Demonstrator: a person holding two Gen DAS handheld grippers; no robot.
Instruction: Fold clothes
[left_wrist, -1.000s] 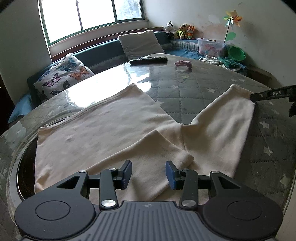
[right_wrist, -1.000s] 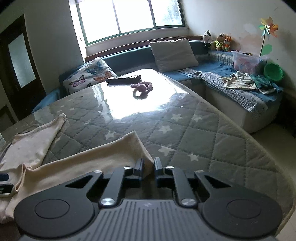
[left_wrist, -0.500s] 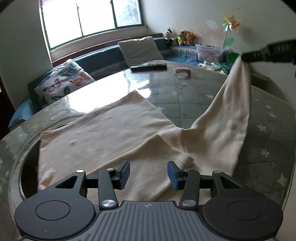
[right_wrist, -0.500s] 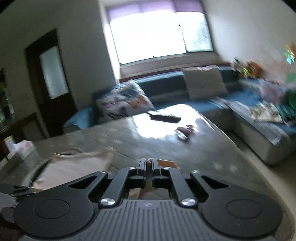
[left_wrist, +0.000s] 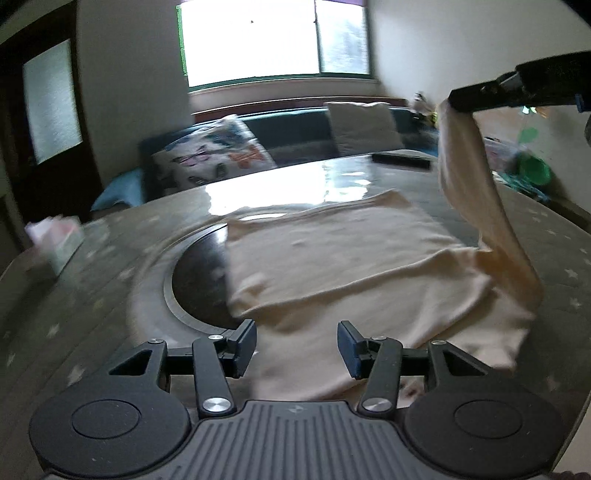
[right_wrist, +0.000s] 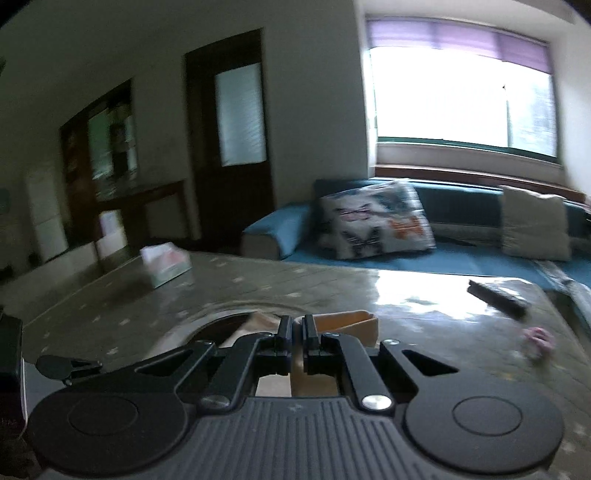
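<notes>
A cream long-sleeved garment lies spread on the round quilted table. Its near sleeve is folded across the body. My left gripper hovers open just above the garment's near edge, nothing between its fingers. My right gripper is shut on the cuff of the other sleeve. In the left wrist view that right gripper is high at the upper right, and the sleeve hangs from it down to the shoulder.
A dark round inset sits in the table's middle, partly under the garment. A tissue box stands at the table's left edge. A dark remote and a pink object lie at the far side. A blue sofa with cushions runs under the window.
My right gripper has lifted the sleeve cuff high off the table and swung it left over the garment. My left gripper has turned left, staying open.
</notes>
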